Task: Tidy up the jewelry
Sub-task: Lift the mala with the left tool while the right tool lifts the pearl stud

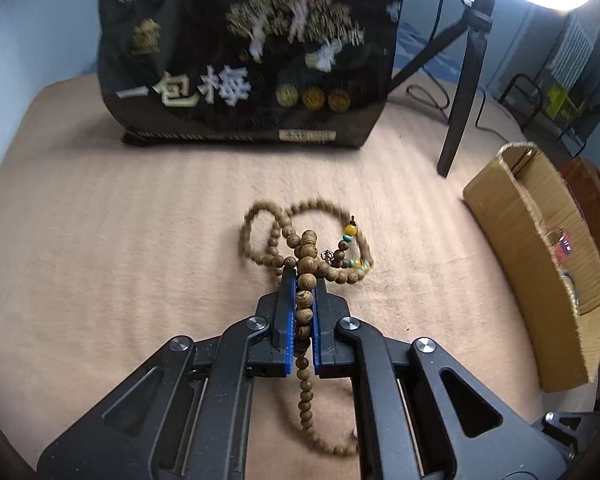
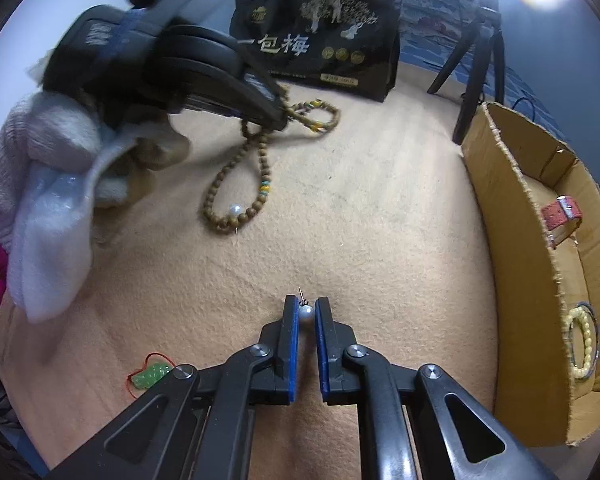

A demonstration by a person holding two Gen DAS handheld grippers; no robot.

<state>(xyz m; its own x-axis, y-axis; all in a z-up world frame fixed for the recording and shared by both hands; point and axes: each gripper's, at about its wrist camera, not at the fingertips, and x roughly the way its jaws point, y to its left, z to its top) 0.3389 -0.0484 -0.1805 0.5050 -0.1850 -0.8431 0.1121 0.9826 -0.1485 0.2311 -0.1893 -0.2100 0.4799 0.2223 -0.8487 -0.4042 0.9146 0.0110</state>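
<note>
My left gripper (image 1: 305, 276) is shut on a wooden bead necklace (image 1: 306, 240); its loops trail on the beige cloth ahead and a strand hangs back below the jaws. The right wrist view shows that gripper (image 2: 280, 116) at upper left, held by a gloved hand, with the necklace (image 2: 236, 184) hanging down to the cloth. My right gripper (image 2: 306, 306) is shut on a pearl earring (image 2: 306, 313), its pin sticking out forward. A second pearl earring (image 2: 235, 211) lies by the necklace's lower loop.
A cardboard box (image 2: 512, 216) stands at the right with a red watch strap (image 2: 560, 210) and a pale bead bracelet (image 2: 580, 344) inside. A green pendant on red cord (image 2: 152, 374) lies near left. A black bag (image 2: 320, 36) and a tripod (image 2: 476, 60) stand behind.
</note>
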